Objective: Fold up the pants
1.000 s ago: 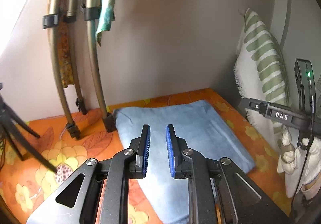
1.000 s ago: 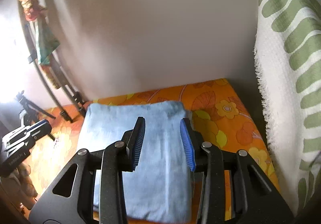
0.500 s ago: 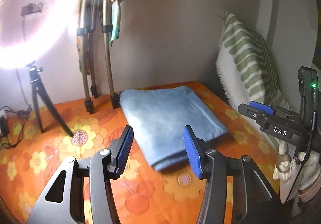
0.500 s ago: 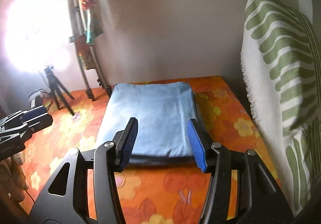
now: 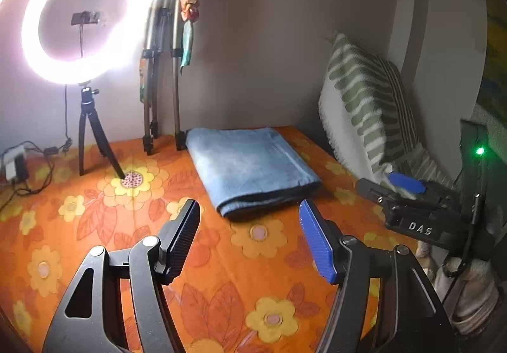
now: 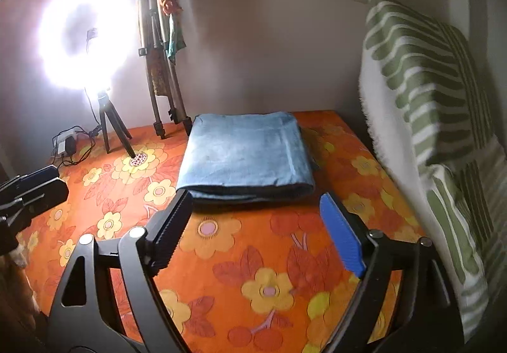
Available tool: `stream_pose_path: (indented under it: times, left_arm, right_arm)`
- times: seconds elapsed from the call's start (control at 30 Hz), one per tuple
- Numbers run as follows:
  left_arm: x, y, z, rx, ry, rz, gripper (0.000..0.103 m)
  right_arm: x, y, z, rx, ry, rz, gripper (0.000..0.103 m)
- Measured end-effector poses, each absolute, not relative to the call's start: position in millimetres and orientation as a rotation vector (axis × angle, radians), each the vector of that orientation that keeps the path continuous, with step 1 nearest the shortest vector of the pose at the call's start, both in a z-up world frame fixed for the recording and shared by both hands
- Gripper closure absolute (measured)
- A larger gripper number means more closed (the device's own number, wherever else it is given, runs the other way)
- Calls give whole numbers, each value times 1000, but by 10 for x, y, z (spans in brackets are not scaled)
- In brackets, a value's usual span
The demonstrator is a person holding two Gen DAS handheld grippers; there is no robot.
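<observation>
The light blue pants point(image 5: 250, 163) lie folded into a flat rectangle on the orange flowered sheet point(image 5: 126, 226), near the back wall. They also show in the right wrist view point(image 6: 245, 153). My left gripper point(image 5: 248, 217) is open and empty, held back from the fold's near edge. My right gripper point(image 6: 256, 205) is open and empty, just in front of the pants' near edge. The right gripper's body point(image 5: 421, 213) shows at the right of the left wrist view. The left gripper's body point(image 6: 28, 191) shows at the left of the right wrist view.
A lit ring light on a small tripod point(image 5: 88, 118) stands at the back left, with cables and a plug point(image 5: 16, 163) beside it. A folded tripod with cloth tied to it point(image 5: 164, 68) leans on the wall. A green-striped pillow point(image 6: 427, 131) stands along the right side.
Both grippers have pulled back from over the pants and opened wider. The pants lie still, folded on the sheet.
</observation>
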State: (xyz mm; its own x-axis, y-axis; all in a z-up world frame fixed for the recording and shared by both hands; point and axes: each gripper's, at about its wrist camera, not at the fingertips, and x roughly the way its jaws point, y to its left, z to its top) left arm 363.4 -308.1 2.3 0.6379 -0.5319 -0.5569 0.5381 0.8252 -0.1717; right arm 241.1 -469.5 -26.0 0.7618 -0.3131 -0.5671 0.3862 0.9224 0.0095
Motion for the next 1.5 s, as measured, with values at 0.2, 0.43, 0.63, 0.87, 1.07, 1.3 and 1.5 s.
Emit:
stream_pose_path:
  times: [0.2,0.43,0.63,0.87,1.07,1.3,1.5]
  left_arm:
    - [3397,-3041,-18,10,649,-604,38]
    - [3279,-2974,-140,3,678,-559,29]
    - [3318,-2962,-258,23,706,-519,28]
    - [3355,-2934,-269,18,716,-484,24]
    - [3304,-2958,-247,29,708,-489,23]
    - [3290,-2950,-232,31,698,-484,20]
    - [3299,-2921,-227,21,698,-479,17]
  right_arm:
    - [2157,-4551,-231,106,553,-432,8]
    - [2060,-4529,-225,98,518,-454,2]
    - [2111,-4519,-260,75,518,-450,1]
    - [2166,-4528,-334,55,537,-449,0]
    - [2158,-4535,-351,52,540,-450,0]
    - [2146,-4529,-373,53,547,-444,0]
    - [2165,-4477,-397,32,557,-443,0]
